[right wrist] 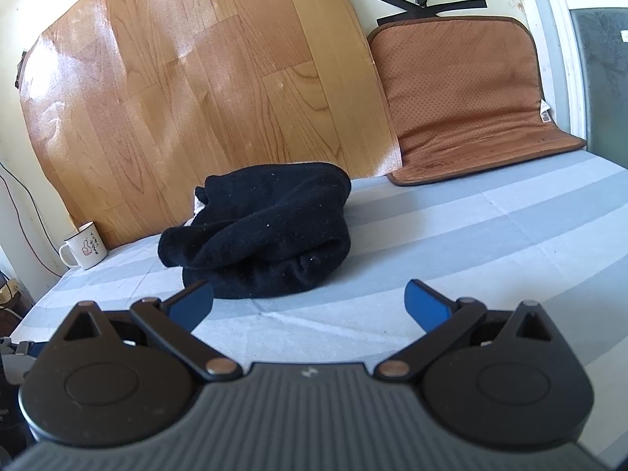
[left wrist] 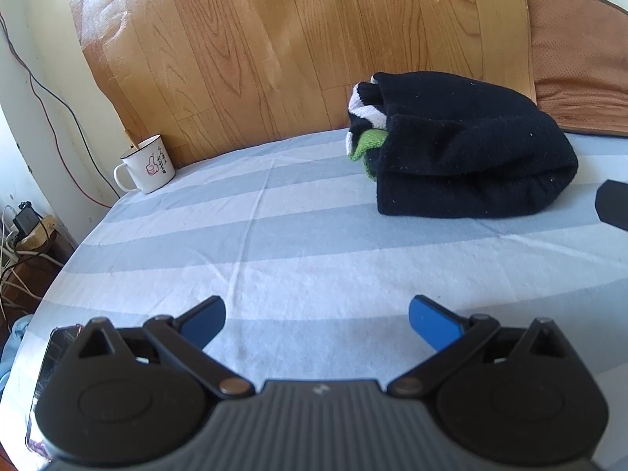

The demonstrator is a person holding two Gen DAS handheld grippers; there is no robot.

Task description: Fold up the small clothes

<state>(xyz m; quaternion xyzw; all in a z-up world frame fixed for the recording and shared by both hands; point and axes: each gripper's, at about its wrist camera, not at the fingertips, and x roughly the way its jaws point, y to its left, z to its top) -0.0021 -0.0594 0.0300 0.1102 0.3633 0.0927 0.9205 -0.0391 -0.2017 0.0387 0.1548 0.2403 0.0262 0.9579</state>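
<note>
A black knitted garment [left wrist: 467, 153] lies folded in a thick bundle on the striped sheet, with white and green cloth [left wrist: 367, 133] peeking out at its left end. In the right wrist view the same bundle [right wrist: 263, 239] sits just beyond the blue fingertips. My left gripper [left wrist: 317, 324] is open over bare sheet, well short and left of the bundle. My right gripper [right wrist: 309, 306] is open too, with nothing between its fingers; its left fingertip [right wrist: 192, 304] overlaps the bundle's near edge in the view.
A white enamel mug [left wrist: 147, 165] stands at the sheet's far left edge by a wood-pattern board [left wrist: 294, 39]. A brown perforated cushion [right wrist: 471, 106] leans on the wall at right. Cables and a plug strip [left wrist: 19, 227] lie off the left edge.
</note>
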